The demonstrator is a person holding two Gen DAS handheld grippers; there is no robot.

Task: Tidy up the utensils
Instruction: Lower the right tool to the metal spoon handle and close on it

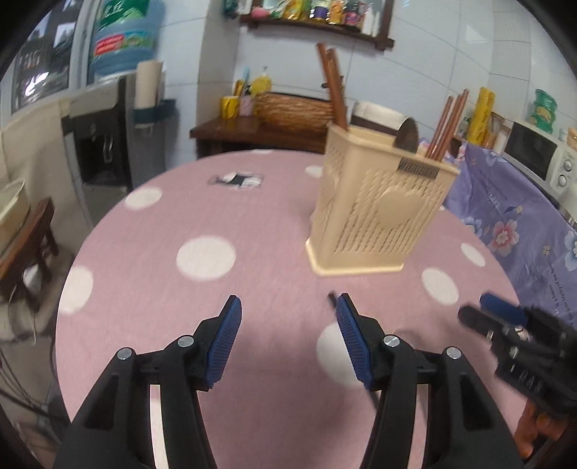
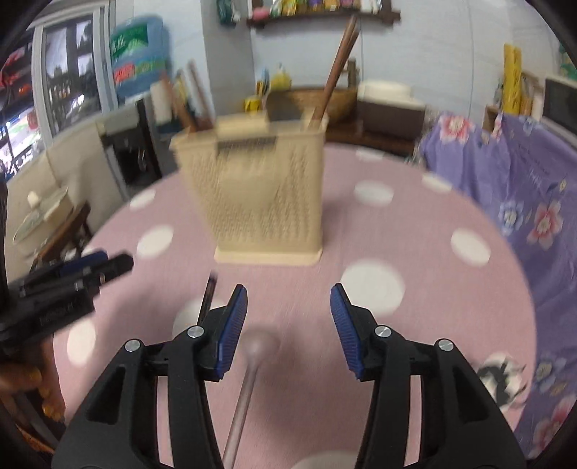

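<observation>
Holder [image 1: 375, 213] on table [image 1: 216, 306], chopsticks [image 1: 445, 126] inside

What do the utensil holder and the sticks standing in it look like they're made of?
Utensil holder: likely moulded plastic, matte cream, with rows of slots and embossed shapes. Sticks: probably wood, reddish-brown and dull; they look like chopsticks, but blur hides any grain.

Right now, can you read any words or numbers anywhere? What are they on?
None can be read for sure.
Big blue water bottle: green and red label, print too blurred.
Purple flowered cloth: a line of small print, too tiny.
Packets on the wall shelf: blurred.
Beige utensil holder: no words.
</observation>
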